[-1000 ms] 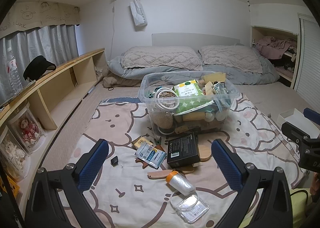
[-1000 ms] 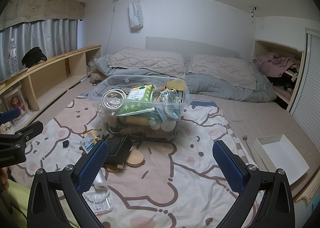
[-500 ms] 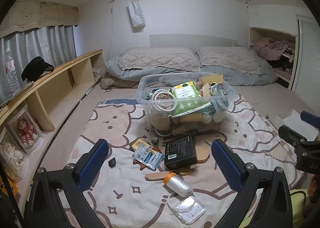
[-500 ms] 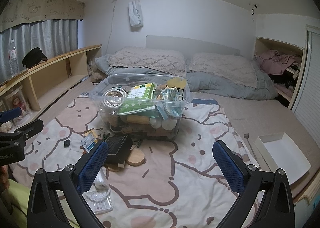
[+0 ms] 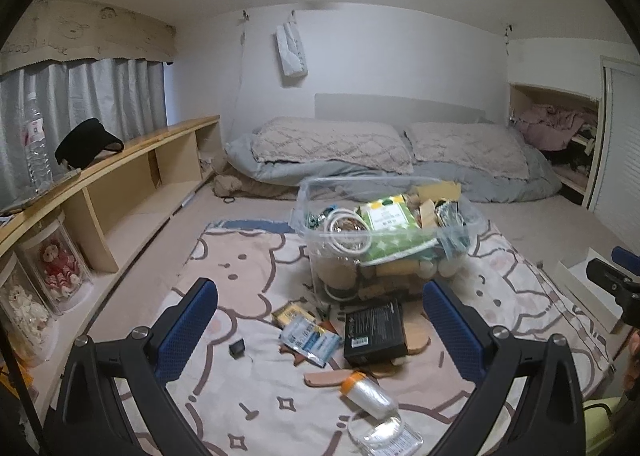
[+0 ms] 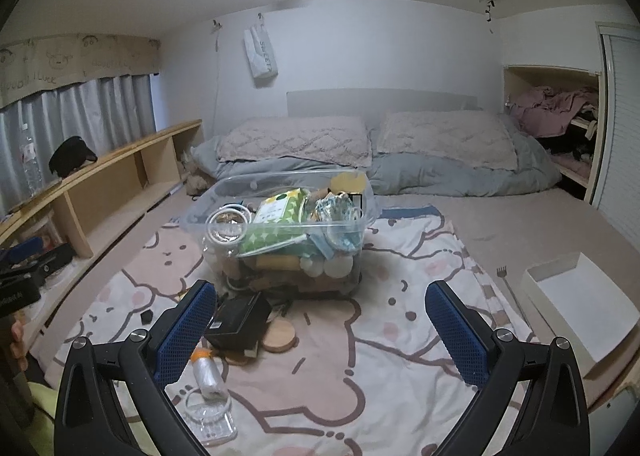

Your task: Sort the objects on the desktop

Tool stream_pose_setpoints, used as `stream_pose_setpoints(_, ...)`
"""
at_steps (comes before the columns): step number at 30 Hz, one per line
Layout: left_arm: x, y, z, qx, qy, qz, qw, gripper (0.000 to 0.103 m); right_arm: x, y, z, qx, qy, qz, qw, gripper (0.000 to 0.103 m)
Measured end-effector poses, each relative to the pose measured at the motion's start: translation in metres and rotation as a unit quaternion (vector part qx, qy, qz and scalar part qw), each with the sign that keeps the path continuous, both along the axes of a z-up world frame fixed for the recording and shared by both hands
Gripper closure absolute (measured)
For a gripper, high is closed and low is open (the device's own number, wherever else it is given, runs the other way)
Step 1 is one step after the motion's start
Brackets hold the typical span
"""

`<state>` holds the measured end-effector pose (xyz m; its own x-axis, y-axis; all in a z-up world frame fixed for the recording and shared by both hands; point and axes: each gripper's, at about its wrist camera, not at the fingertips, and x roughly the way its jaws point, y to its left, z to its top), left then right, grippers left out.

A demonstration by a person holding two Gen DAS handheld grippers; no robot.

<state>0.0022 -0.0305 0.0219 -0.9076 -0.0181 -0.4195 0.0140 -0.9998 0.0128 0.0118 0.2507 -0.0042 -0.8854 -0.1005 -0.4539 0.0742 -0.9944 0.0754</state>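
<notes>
**Both grippers wide and empty over a scatter of loose items**

Left wrist view: the left hand-held gripper hangs above the cartoon-print blanket, its blue-padded fingers spread wide with nothing between them. The things to sort lie on the blanket in front of the clear plastic storage bin, which is already heaped above its rim. Nearest the bin sits a flat black box lying partly over a round wooden coaster; just beside it are a blue-and-white foil packet and a small black cube. Closer to the camera lie an orange-capped roll of clear film and a clear plastic case.

Right wrist view: the right hand-held gripper is likewise spread open and holds nothing. A white open tray sits well apart on the right, at the blanket's edge.

Risks, as I judge them: the bin is so full that another item dropped on top may slide off. The box overlaps the coaster, so closing on one could drag the other. The soft blanket may bunch under the fingers, and the film roll could roll away.
</notes>
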Motion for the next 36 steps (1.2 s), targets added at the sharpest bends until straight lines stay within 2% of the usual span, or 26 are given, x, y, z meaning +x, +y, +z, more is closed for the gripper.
stream_pose_setpoints(6, 0.002, -0.014, 0.010, -0.008, 0.046, -0.011, 0.9988, 0.000, -0.009, 0.013, -0.001, 0.009, 0.022, -0.003, 1.000, 0.000)
stream_pose_setpoints(10, -0.007, -0.028, 0.007, 0.010, 0.044, -0.031, 0.9985, 0.000, -0.021, 0.025, -0.007, 0.004, 0.019, -0.003, 1.000, 0.000)
stream_pose_setpoints(15, -0.020, -0.045, -0.003, 0.010, 0.048, -0.035, 0.9982, 0.000, -0.036, 0.042, -0.018, -0.019, 0.011, -0.003, 1.000, 0.000)
stream_pose_setpoints(20, -0.035, -0.056, -0.030, -0.052, 0.064, -0.010, 0.9965, 0.000, -0.052, 0.044, -0.033, 0.003, 0.016, 0.001, 1.000, 0.000)
stream_pose_setpoints(23, -0.047, -0.066, -0.048, -0.056, 0.044, -0.013, 0.9973, 0.000, -0.064, 0.041, -0.048, 0.015, 0.013, 0.015, 1.000, 0.000)
stream_pose_setpoints(30, -0.066, -0.088, -0.081, -0.032, 0.002, -0.012, 0.9994, 0.000, -0.087, 0.034, -0.081, 0.040, -0.006, 0.028, 0.999, 0.000)
stream_pose_setpoints(36, -0.079, -0.105, -0.112, -0.021, -0.032, 0.006, 0.9992, 0.000, -0.107, 0.026, -0.114, 0.032, -0.055, 0.054, 0.997, 0.000)
